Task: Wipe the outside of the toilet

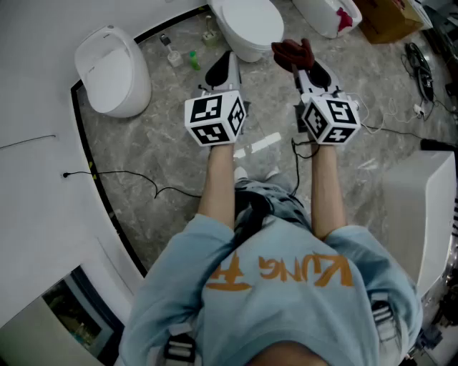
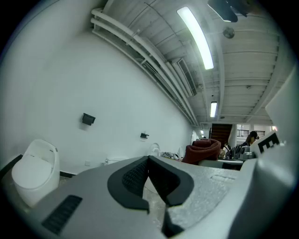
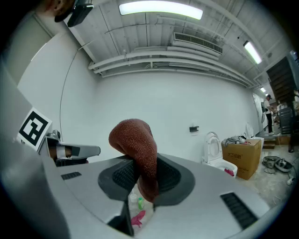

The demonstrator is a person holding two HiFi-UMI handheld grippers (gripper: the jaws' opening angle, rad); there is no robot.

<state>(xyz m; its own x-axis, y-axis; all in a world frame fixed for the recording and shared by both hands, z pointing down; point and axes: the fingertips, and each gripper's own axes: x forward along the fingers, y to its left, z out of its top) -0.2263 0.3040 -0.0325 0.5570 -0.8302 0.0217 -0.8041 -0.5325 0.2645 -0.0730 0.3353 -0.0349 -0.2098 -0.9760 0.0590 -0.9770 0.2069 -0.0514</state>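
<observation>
Three white toilets stand on the grey marble floor: one at the left [image 1: 111, 71] [image 2: 35, 170], one straight ahead [image 1: 247, 25], and one at the back right [image 1: 322, 14] [image 3: 216, 151]. My right gripper [image 1: 299, 66] [image 3: 140, 179] is shut on a dark red cloth [image 1: 292, 51] [image 3: 138, 149] [image 2: 202, 148], which bunches up above the jaws. It hovers just right of the middle toilet, without touching it. My left gripper [image 1: 229, 56] [image 2: 148, 161] is shut with nothing in it, held level beside the right one, just below that toilet's bowl.
Small bottles [image 1: 172, 53] [image 1: 193, 58] stand on the floor between the left and middle toilets. A black cable [image 1: 129, 175] trails across the floor. A cardboard box [image 1: 390, 18] [image 3: 242, 156] sits at the back right, and a white unit [image 1: 422, 207] stands close on the right.
</observation>
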